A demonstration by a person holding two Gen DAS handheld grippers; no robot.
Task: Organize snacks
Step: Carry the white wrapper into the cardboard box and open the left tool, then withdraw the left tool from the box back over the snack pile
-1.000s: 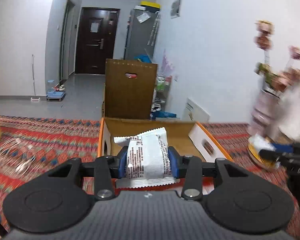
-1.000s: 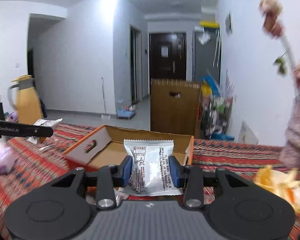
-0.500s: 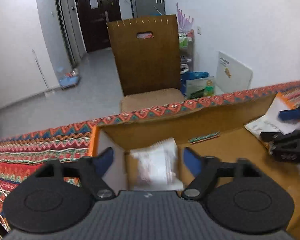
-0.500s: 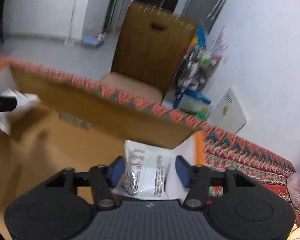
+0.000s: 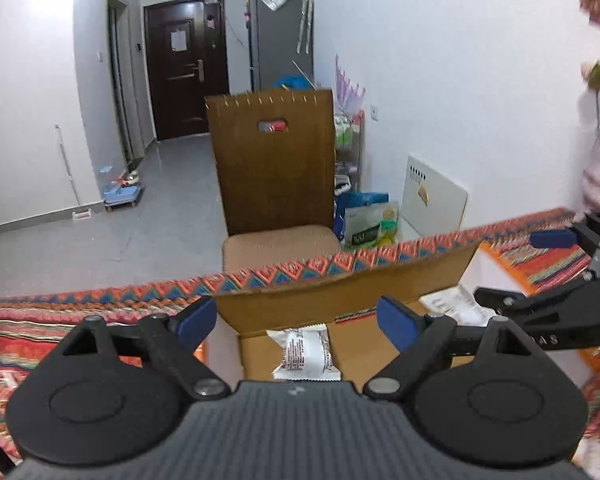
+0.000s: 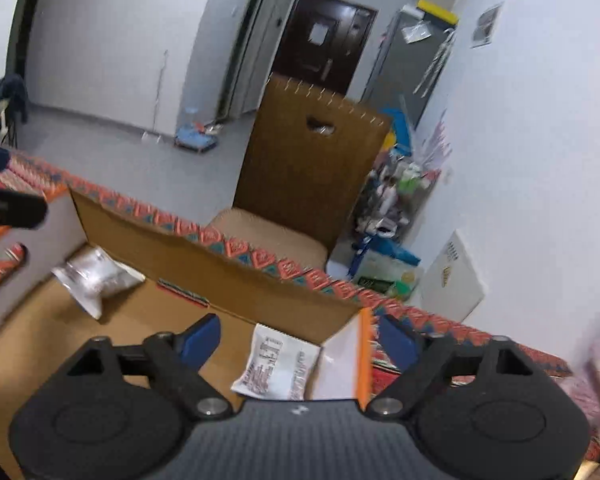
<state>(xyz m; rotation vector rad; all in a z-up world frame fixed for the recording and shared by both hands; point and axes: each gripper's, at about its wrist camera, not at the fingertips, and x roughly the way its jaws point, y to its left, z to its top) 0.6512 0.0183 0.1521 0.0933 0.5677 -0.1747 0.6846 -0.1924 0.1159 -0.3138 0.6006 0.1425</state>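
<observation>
A: Left gripper [image 5: 296,318] is spread wide with nothing in it, and so is the right gripper [image 6: 300,334]. Each white snack packet [image 5: 305,354] lies on the floor of the cardboard box [image 5: 340,286], one at the left end, the other packet [image 6: 278,362] in the right corner.

B: So it's the drop-off step, I'd guess. Next is fetching more snacks.

A: Yeah, lift clear of the box walls first. The patterned worktop [image 5: 40,320] surrounds it, with a chair [image 5: 272,164] behind.

1. Left tongs [image 5: 296,320] — matte black linkage arms, blue fingertip pads [image 5: 396,322], silver pivot screws, ribbed grey body with a small white mark.
2. Right tongs [image 6: 298,338] — same black arms, blue pads, round embossed discs, silver screws.
</observation>
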